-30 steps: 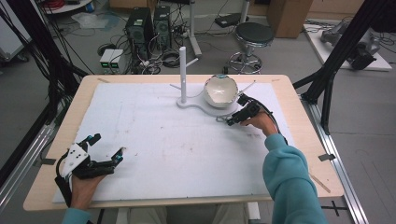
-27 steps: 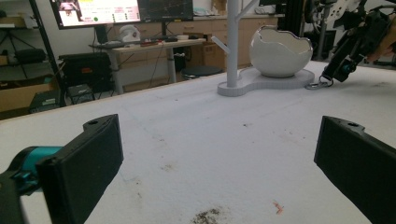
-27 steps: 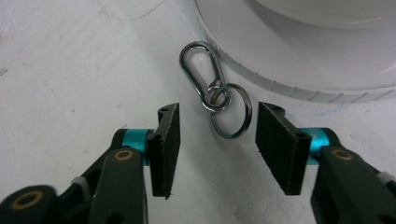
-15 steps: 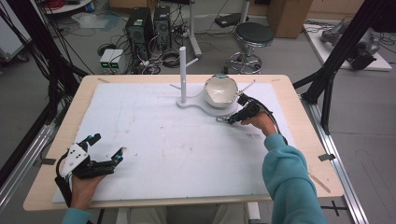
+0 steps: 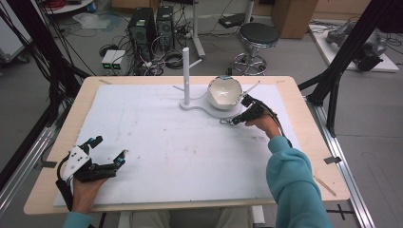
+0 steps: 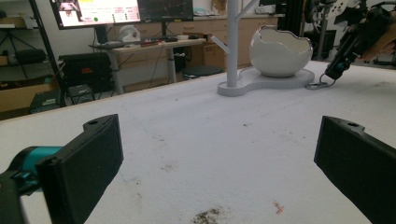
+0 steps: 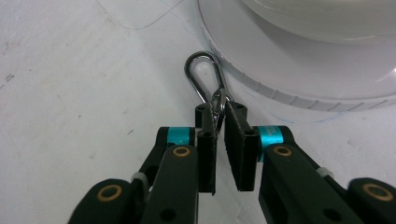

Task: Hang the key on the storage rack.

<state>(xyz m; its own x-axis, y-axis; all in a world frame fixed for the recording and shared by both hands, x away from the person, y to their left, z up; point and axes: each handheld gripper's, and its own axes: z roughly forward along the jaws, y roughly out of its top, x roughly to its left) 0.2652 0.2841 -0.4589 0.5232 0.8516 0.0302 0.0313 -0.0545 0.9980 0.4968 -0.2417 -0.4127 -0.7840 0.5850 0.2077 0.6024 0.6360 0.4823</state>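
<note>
The clip (image 7: 204, 74), a small metal snap hook, lies on the white mat (image 5: 157, 142) just at the edge of the stand base (image 7: 299, 70), and the right gripper (image 7: 220, 114) grasps it at its ring end, with the fingers (image 7: 205, 140) closed tightly on the metal. In the high view the clip (image 5: 225, 121) is at about 7 o'clock from the bowl (image 5: 225, 91), touching or almost touching the base rim; I cannot tell which. The bowl sits on this base, and a white post (image 5: 186, 76) rises from the same base at 9 o'clock from the bowl. The left gripper (image 5: 110, 153) rests far away, near the 7 o'clock corner of the worktop (image 5: 309, 137), and its fingers (image 6: 88, 158) are spread wide and hold nothing.
</note>
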